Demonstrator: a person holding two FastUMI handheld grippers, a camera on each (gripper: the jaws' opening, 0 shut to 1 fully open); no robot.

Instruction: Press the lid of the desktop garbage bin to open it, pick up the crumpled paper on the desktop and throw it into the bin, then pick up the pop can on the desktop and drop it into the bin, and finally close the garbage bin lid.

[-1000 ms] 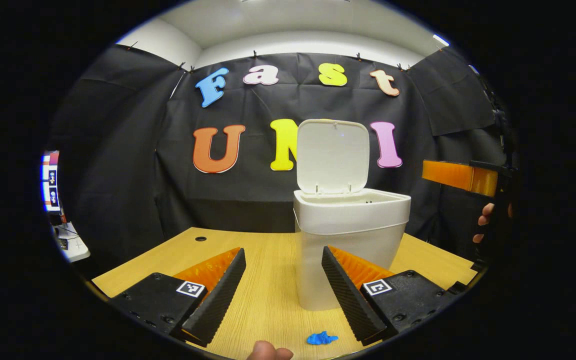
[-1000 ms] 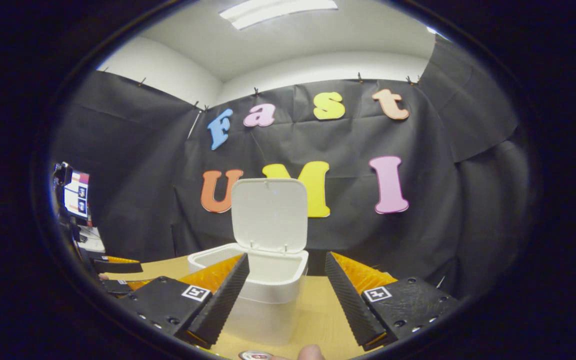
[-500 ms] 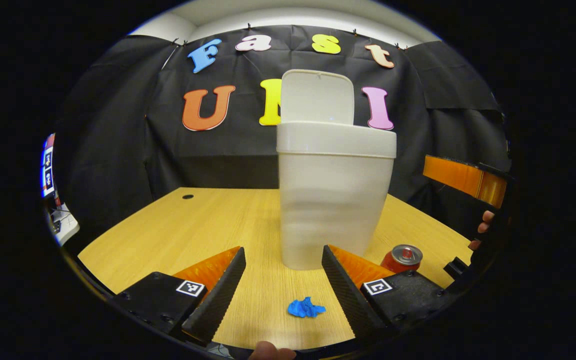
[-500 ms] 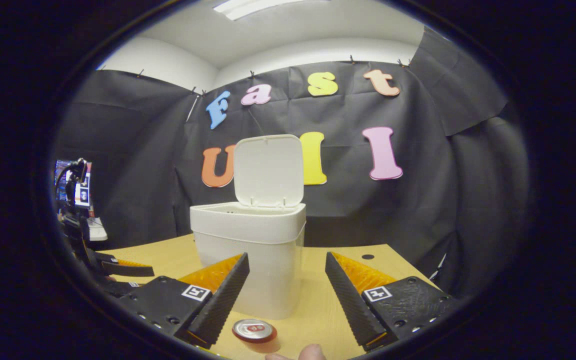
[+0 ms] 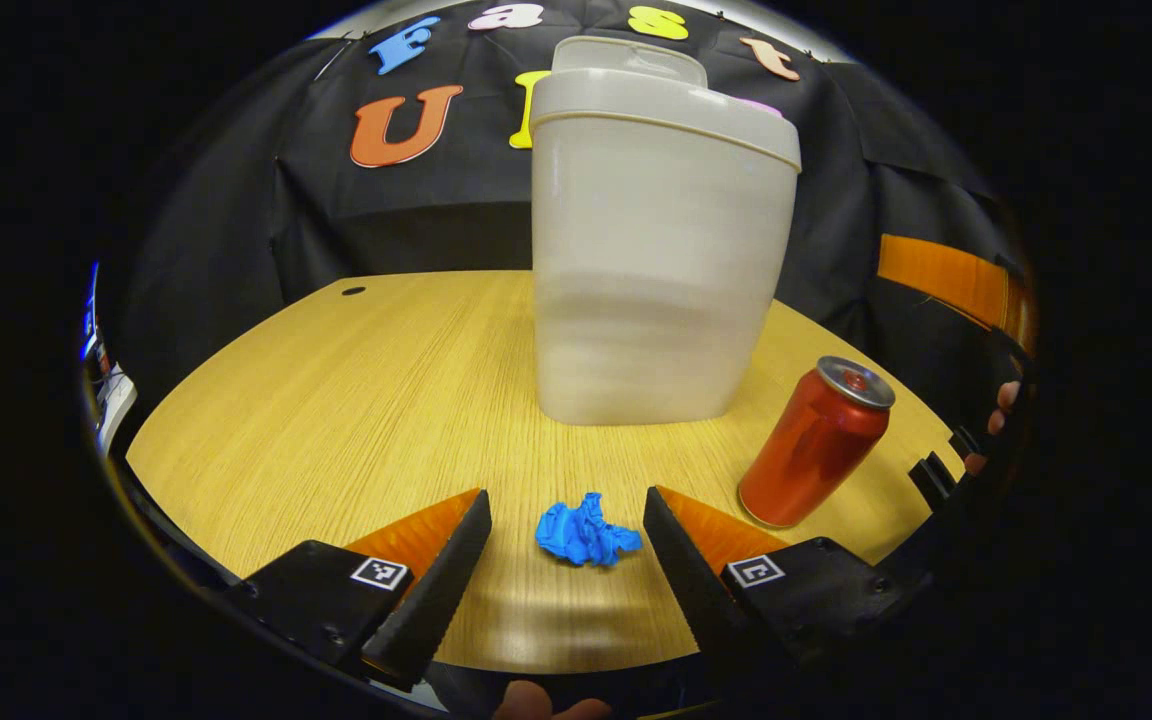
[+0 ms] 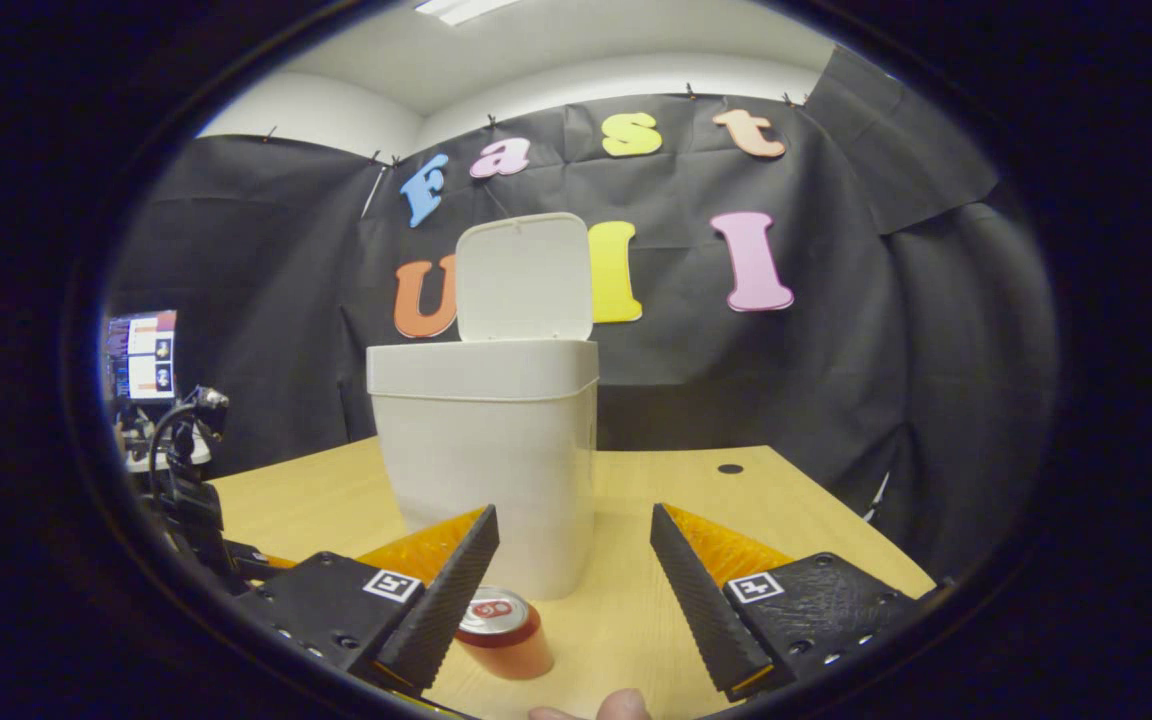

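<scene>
We see a light wooden table (image 5: 356, 400) with a small round cable hole (image 5: 353, 291) near its far left corner in the left gripper view; the same hole (image 6: 730, 468) sits toward the right in the right gripper view. Black cloth (image 6: 886, 330) hangs pinned behind the table and wraps both sides. Above it, in the upper part of the right gripper view, run a white wall (image 6: 336, 115) and ceiling with a bright light strip (image 6: 456, 8). At the left edge a lit screen (image 6: 141, 355) stands over a cluttered side surface.
</scene>
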